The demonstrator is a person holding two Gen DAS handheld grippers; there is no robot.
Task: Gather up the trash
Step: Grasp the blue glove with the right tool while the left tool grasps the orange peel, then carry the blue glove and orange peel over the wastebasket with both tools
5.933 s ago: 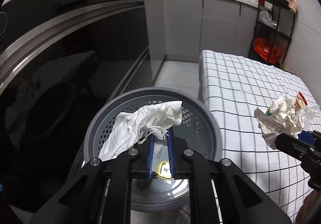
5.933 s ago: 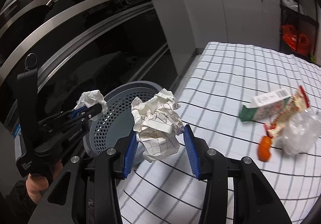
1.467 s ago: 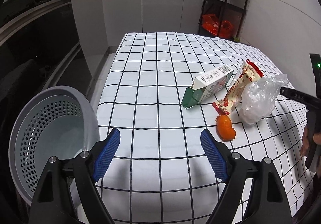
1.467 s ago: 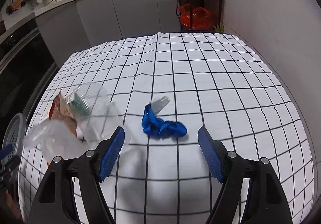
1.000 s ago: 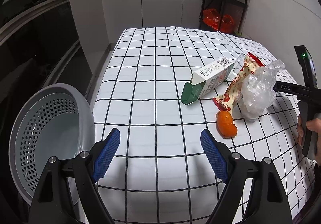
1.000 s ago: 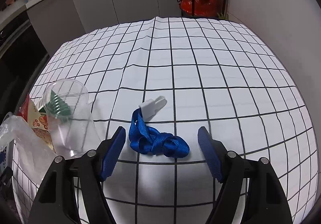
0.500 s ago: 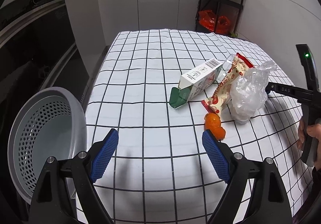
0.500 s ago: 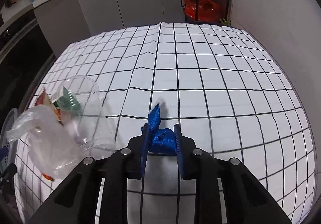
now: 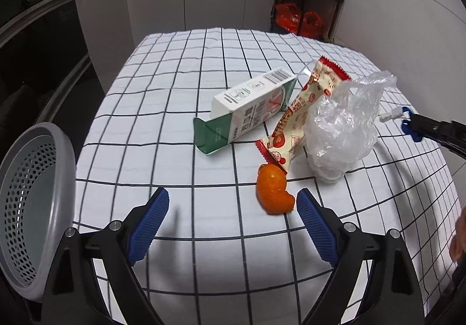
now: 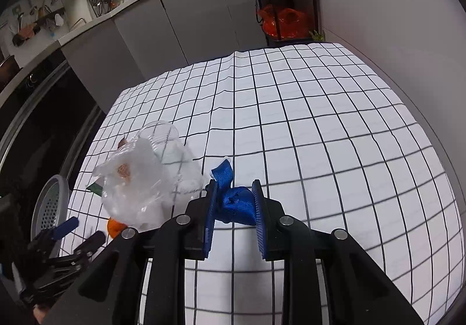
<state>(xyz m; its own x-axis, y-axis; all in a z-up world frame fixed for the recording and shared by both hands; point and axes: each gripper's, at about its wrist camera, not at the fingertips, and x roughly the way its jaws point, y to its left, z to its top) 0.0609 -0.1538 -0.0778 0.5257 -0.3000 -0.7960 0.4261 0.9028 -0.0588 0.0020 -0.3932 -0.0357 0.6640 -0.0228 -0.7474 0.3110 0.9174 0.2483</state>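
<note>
Blue strap in right gripper.

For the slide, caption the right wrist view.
Right gripper shut on a blue strap above the checked tablecloth, beside a clear plastic bag.

Left gripper spread wide, blue pads well apart with nothing between them, hovering over the near edge of the tablecloth, toward its left corner, pointing forward along the surface. Black arms of the tool angled up from the bottom of the left wrist view. Right gripper closed, its blue pads pressed against both sides of a bunched blue strap, raised above the surface toward its near edge. Seen from the left wrist view as a black tip reaching in from the right edge. Part of a bare hand at the right border of that view.
</note>
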